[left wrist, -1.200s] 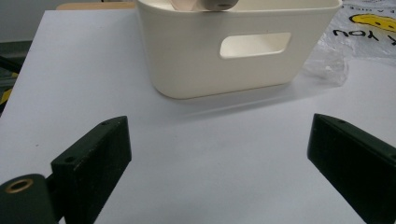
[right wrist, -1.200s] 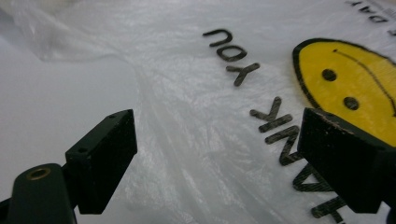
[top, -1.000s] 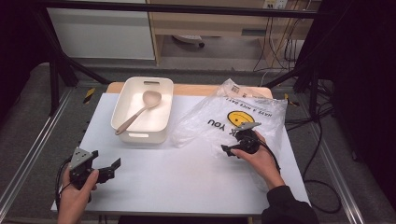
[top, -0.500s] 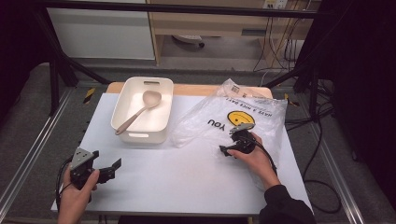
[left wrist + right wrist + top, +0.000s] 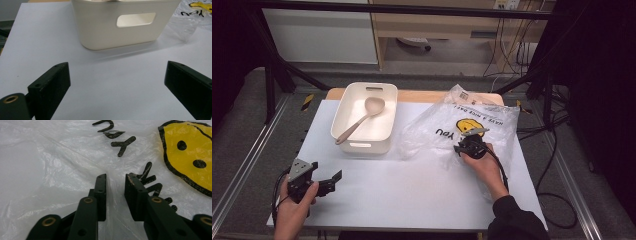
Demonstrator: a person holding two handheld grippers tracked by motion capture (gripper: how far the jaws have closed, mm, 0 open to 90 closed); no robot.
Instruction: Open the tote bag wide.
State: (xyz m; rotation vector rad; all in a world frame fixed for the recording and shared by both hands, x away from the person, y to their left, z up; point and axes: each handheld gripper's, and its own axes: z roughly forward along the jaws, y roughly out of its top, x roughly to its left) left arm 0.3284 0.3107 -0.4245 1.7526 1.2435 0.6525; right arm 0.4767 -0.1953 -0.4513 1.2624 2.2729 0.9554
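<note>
the right gripper [image 5: 115, 180], jaws just closing to a narrow gap around a raised fold of the plastic bag [image 5: 462, 125] at centre right, may slip off thin film, while the left gripper [image 5: 324, 181] waits wide open, empty, lower left.

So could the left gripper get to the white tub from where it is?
Probably yes. The left gripper stands open over bare table, and nothing lies between its jaws and the white tub straight ahead.
</note>
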